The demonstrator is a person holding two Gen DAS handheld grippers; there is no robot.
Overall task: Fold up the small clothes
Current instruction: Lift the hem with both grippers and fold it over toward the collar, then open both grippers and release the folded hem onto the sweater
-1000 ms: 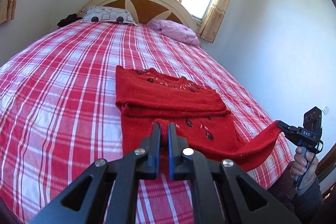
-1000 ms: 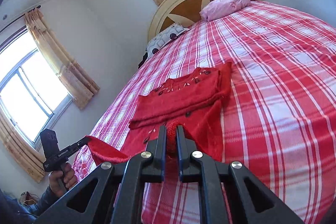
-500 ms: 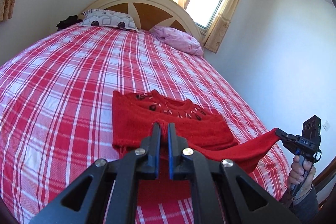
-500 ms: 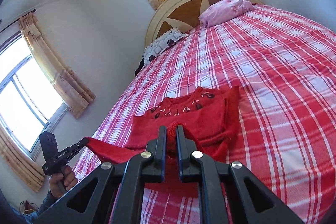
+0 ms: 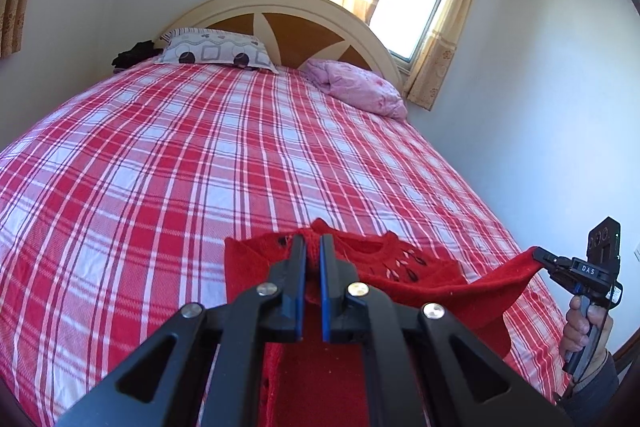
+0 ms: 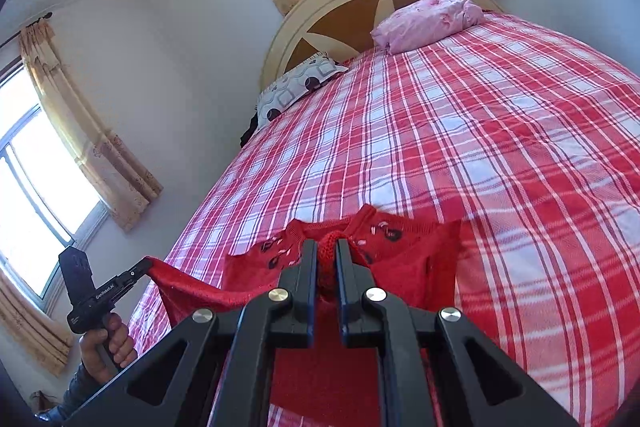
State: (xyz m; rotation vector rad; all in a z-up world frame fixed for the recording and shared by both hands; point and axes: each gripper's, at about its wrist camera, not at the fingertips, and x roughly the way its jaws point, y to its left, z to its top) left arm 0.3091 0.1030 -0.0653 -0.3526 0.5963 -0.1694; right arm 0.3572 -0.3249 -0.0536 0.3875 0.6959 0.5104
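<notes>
**Sweater hem carried toward the neckline**

Left wrist view: my left gripper (image 5: 312, 241) is pinched on the red sweater (image 5: 404, 267), holding its near edge over the collar so the fold lands square. My right gripper (image 5: 538, 254) clamps the other corner, taut.

Right wrist view: it (image 6: 327, 247) bites bunched knit just before the collar. Only here does my left hand (image 6: 105, 341) show, beside the sweater (image 6: 416, 263) on the plaid bedsheet (image 6: 500, 147).
</notes>
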